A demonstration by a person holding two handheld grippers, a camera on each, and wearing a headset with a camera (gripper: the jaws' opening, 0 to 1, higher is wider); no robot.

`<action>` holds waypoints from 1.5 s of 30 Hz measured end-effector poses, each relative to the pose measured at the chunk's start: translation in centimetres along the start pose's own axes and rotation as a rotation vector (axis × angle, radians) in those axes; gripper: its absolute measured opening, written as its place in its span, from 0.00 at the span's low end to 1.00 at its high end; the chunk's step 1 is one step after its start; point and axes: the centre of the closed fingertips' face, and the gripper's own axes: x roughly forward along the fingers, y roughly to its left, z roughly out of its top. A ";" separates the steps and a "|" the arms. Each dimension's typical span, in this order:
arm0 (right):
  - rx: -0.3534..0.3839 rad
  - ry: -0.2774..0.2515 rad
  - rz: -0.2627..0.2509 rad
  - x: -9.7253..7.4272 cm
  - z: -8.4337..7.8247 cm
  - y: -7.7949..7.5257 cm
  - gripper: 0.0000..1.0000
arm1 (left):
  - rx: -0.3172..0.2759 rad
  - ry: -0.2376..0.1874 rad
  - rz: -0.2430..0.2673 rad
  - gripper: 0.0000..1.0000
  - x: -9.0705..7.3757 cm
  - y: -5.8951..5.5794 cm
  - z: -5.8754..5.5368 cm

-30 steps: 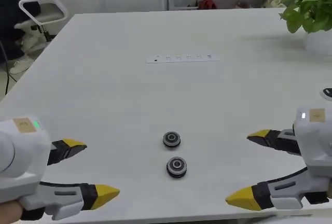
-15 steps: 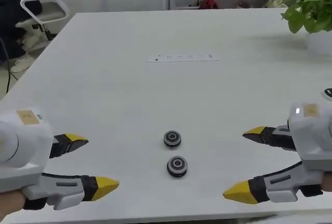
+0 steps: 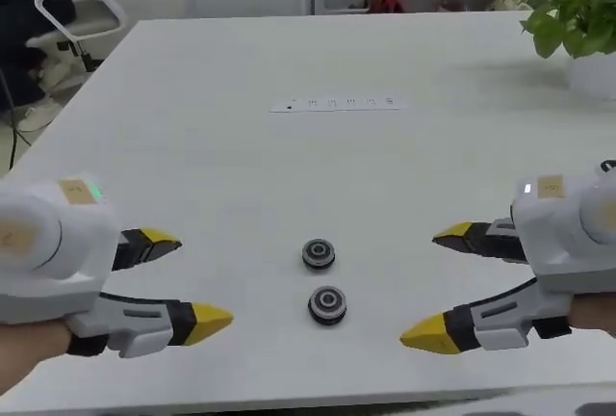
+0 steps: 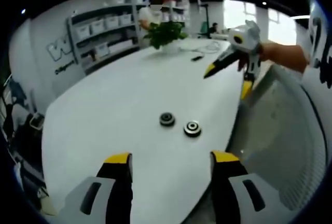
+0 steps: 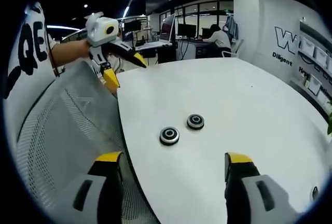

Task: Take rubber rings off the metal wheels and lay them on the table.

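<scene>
Left gripper (image 3: 188,281) and right gripper (image 3: 433,286) are held low, wide open and empty, flanking metal wheels (image 3: 319,254) on white table (image 3: 289,175); shelving (image 4: 101,35) seen behind.

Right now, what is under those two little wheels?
The bare white table. The far wheel and the near wheel lie flat on it, apart from each other. The patch of table beneath each one is covered, so I cannot see it.

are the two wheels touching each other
Apart. The head view shows a strip of bare table between the near wheel and the far wheel; the right gripper view agrees.
</scene>
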 end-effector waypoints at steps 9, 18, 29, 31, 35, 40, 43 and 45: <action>-0.013 0.013 0.028 1.7 0.0 -0.1 0.73 | 0.024 0.007 -0.036 0.61 1.2 0.0 0.2; -0.014 0.017 0.039 2.8 -0.4 -0.8 0.68 | -0.004 -0.013 -0.071 0.59 2.0 0.3 0.5; -0.005 0.011 0.063 3.5 -0.6 -0.8 0.63 | 0.041 0.002 -0.101 0.58 3.2 0.4 0.2; -0.001 0.004 0.065 3.6 -0.4 -0.8 0.63 | 0.050 0.002 -0.109 0.58 3.4 0.3 0.2; 0.003 -0.004 0.072 3.9 -0.3 -0.9 0.61 | 0.071 0.008 -0.119 0.57 3.9 0.2 0.3; 0.017 -0.018 0.091 4.5 -0.1 -1.0 0.57 | 0.071 -0.001 -0.137 0.56 4.5 0.3 0.5; 0.011 -0.010 0.093 4.9 -0.3 -1.1 0.56 | 0.084 -0.003 -0.152 0.55 4.8 0.0 0.7; 0.010 -0.004 0.101 5.1 -0.4 -1.1 0.56 | 0.092 -0.005 -0.167 0.54 5.0 -0.2 0.8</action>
